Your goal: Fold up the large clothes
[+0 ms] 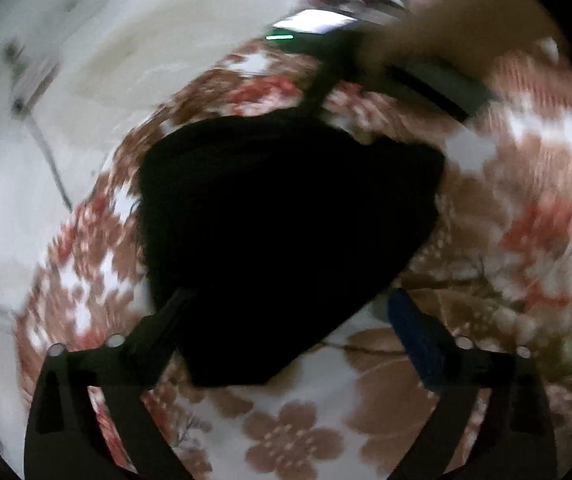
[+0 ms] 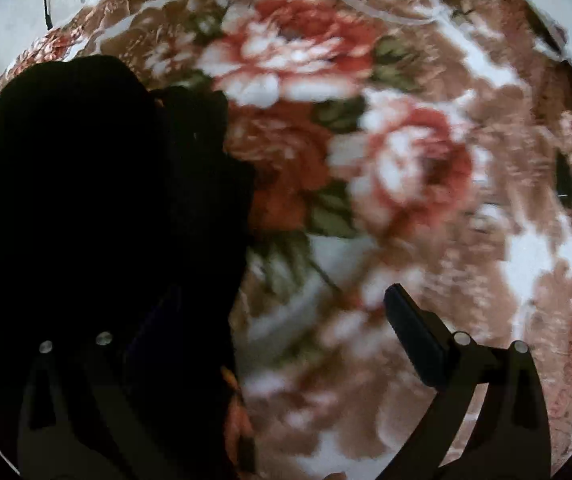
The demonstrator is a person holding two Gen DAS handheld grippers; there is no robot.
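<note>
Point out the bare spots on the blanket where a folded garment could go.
In the right wrist view, the floral blanket lies bare right of the black garment. In the left wrist view, bare blanket shows below the garment, between the left gripper's fingers. Crowded: the upper right, where the right gripper reaches in.

A: That black garment [image 1: 286, 220] is matt cloth, no sheen anywhere.
B: The flowered blanket [image 2: 366, 152] under it looks plush, fuzzy fleece.
A: Left gripper [image 1: 294, 312] is dull black plastic with shiny metal screws [image 1: 114, 340].
B: The pale floor [image 1: 85, 60] beyond the blanket looks smooth.
</note>
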